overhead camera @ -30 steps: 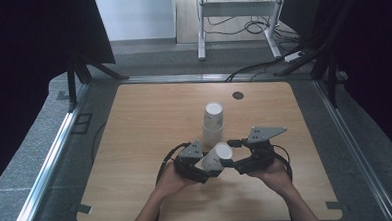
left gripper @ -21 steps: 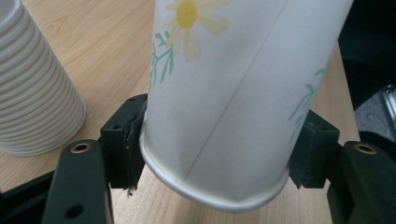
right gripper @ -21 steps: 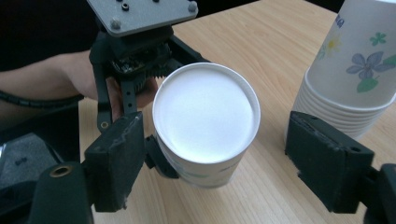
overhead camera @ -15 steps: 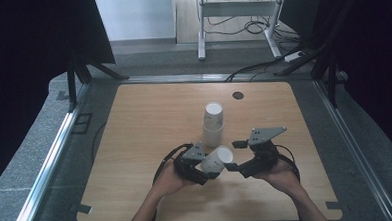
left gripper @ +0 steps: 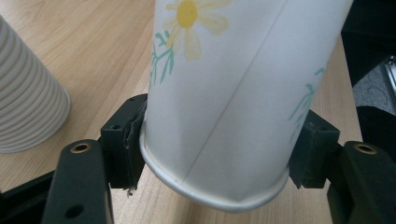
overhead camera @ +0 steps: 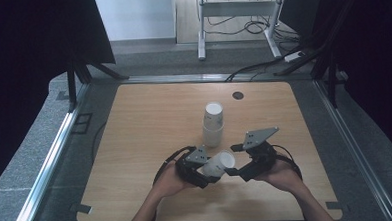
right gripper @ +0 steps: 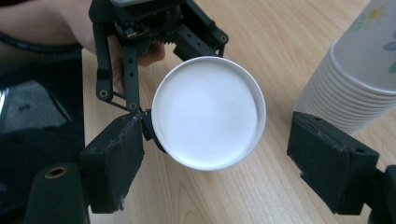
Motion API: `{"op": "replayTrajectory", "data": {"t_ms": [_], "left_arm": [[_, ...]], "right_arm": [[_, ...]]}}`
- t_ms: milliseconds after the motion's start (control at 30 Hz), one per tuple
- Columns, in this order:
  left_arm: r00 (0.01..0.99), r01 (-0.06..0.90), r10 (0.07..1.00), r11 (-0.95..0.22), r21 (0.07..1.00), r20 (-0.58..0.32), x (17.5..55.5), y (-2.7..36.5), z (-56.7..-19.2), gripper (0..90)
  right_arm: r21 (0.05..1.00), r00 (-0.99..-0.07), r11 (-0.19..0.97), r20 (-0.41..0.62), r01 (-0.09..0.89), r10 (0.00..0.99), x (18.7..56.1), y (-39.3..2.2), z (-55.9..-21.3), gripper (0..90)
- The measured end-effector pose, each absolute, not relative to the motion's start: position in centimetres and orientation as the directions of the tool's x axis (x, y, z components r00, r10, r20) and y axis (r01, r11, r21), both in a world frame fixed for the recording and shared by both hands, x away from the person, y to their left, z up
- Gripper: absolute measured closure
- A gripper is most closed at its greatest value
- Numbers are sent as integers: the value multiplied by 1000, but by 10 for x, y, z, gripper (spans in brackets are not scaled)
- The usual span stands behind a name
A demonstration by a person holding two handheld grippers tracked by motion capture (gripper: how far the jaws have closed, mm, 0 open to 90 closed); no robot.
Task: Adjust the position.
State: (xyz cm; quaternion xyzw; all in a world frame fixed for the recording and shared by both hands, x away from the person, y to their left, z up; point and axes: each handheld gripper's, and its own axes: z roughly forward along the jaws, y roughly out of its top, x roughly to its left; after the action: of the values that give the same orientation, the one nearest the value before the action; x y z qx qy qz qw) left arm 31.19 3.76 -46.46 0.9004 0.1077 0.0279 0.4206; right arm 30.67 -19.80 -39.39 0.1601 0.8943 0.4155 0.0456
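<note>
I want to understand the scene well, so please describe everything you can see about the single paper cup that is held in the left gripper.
The paper cup is white, with a printed yellow daisy and green stems and a straight side seam. It looks like thin coated paper, with a rolled edge at the narrow base. It is off the table, tipped over, its open mouth toward the right gripper. Inside it looks plain white and empty. The left gripper clamps it near the base, one pad on each side. The right gripper's jaws stand open beside the rim.

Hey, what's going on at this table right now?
A person works two handheld grippers over a wooden table. The left gripper clamps a flowered paper cup near its base, tipped sideways. The right gripper faces the cup's mouth with jaws open, not gripping. A stack of cups stands just behind.
</note>
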Motion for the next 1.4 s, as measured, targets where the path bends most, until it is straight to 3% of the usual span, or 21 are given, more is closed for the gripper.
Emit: {"op": "replayTrajectory", "data": {"t_ms": [967,1200,1400], "left_arm": [[990,135,121,-703,698,-70,309,29,-470,318],[991,131,116,-708,694,-69,308,26,-469,318],[990,135,120,-707,694,-71,308,27,-469,318]], "right_arm": [[584,-983,794,40,168,179,309,-166,-403,213],[554,-985,817,35,159,169,310,-162,-405,262],[549,-986,820,47,161,162,309,-163,-405,355]]}}
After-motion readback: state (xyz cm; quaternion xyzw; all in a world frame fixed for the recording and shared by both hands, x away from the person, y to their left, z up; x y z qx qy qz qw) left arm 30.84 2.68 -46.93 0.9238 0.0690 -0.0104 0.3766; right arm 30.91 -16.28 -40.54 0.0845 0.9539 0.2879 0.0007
